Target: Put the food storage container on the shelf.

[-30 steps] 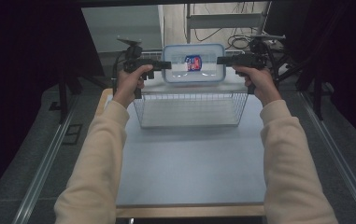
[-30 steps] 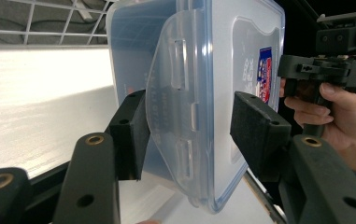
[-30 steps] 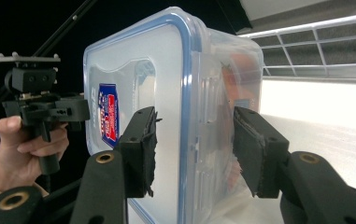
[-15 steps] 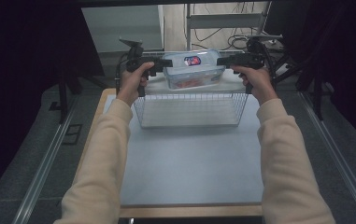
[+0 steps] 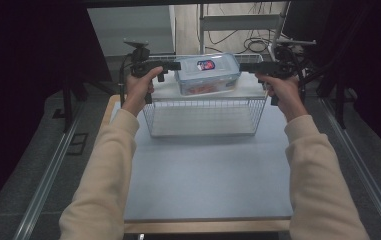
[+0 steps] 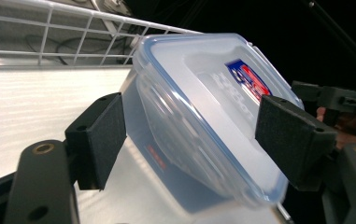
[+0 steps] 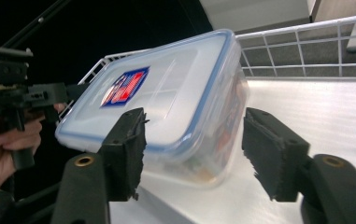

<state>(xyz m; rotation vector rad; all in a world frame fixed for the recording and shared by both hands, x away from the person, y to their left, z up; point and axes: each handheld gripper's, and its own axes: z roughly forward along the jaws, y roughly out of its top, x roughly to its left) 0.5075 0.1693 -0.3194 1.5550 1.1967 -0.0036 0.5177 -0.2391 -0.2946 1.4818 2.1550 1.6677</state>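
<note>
Container (image 5: 207, 75): clear, blue-rimmed lid, resting tilted on raised shelf (image 5: 248, 91) behind wire basket (image 5: 204, 117). Long axis runs claw to claw. Left claw (image 5: 177, 65): jaws just opened wide, pads clear of container end between them. Right claw (image 5: 241, 66): likewise opened, pads clear. Both equally near; retreat path is straight outward.

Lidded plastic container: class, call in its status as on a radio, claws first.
Left claw and right claw open, jaws just widened, pads off. Lidded plastic container between them, sitting in wire basket. Nothing in the way.
</note>
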